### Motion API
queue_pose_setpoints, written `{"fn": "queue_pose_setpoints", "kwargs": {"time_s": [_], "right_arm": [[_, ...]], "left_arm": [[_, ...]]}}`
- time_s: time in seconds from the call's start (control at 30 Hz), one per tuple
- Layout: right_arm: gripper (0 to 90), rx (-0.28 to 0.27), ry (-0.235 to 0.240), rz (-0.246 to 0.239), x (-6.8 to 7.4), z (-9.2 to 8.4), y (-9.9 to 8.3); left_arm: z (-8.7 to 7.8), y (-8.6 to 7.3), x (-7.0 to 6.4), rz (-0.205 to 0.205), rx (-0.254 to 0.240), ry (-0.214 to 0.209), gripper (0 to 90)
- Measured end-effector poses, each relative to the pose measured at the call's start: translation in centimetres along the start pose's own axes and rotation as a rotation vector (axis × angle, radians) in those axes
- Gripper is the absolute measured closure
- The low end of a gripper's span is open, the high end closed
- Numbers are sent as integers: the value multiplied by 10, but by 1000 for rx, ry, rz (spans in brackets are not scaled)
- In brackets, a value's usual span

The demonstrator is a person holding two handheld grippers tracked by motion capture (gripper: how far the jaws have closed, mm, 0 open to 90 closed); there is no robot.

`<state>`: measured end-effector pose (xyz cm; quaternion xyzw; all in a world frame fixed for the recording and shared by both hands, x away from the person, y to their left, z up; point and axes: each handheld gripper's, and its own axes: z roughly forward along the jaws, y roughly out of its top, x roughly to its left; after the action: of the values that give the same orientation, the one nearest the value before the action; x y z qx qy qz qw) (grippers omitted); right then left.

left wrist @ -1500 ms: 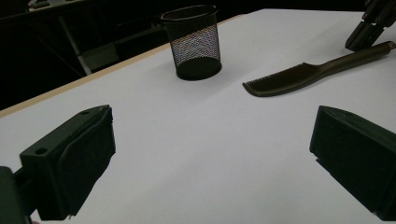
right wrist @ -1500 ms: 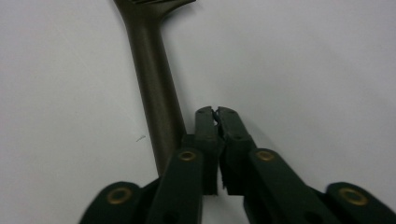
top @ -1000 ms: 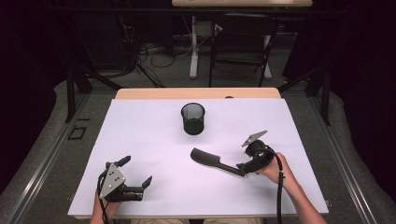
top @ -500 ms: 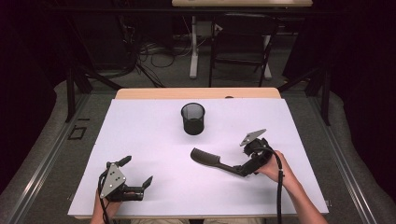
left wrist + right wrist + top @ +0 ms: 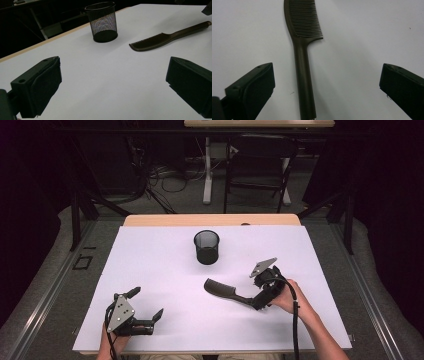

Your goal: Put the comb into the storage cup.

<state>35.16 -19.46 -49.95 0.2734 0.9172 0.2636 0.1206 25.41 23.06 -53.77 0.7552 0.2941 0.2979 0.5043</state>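
The landmark here is the black mesh cup (image 5: 206,247), which stands upright on the white sheet (image 5: 165,270) covering the table.

Nearest the person, well to the near left of the cup, the left gripper (image 5: 145,310) rests low over the sheet in the left hand (image 5: 112,342). Its 2 jaws stand wide apart with nothing but bare white sheet between them. In the left gripper view the cup (image 5: 102,22) sits beyond the jaws, and the comb (image 5: 165,37) lies to the right of the cup.

To the near right of the cup, the right gripper (image 5: 255,301) is held in the right hand (image 5: 287,297), with its cable (image 5: 295,330) trailing back along the forearm. Its jaws have just been opening and now stand spread as wide as they go. In the right gripper view the dark comb (image 5: 303,57) lies flat on the sheet between the 2 jaws, its handle end toward the camera, and neither pad touches it, so the comb is not held.

The comb (image 5: 225,292) lies on the sheet on the near side of the cup, a little to its right, near it but not touching. Its toothed end points toward the left, and its handle runs back to the right gripper.

Beyond the cup, the bare wooden edge of the table (image 5: 210,220) shows past the sheet.
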Motion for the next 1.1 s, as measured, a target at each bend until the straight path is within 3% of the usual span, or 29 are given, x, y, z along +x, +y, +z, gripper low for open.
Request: {"fn": "queue_pose_setpoints", "kwargs": {"time_s": [0.77,0.97,1.1], "right_arm": [[0,67,12,-101,21,24,20],[0,85,35,-114,27,29,23],[54,101,39,-128,29,31,24]], "left_arm": [[0,0,0,-4,-7,0,3],[0,0,0,-5,-6,-5,3],[0,0,0,-8,-8,-6,3]]}}
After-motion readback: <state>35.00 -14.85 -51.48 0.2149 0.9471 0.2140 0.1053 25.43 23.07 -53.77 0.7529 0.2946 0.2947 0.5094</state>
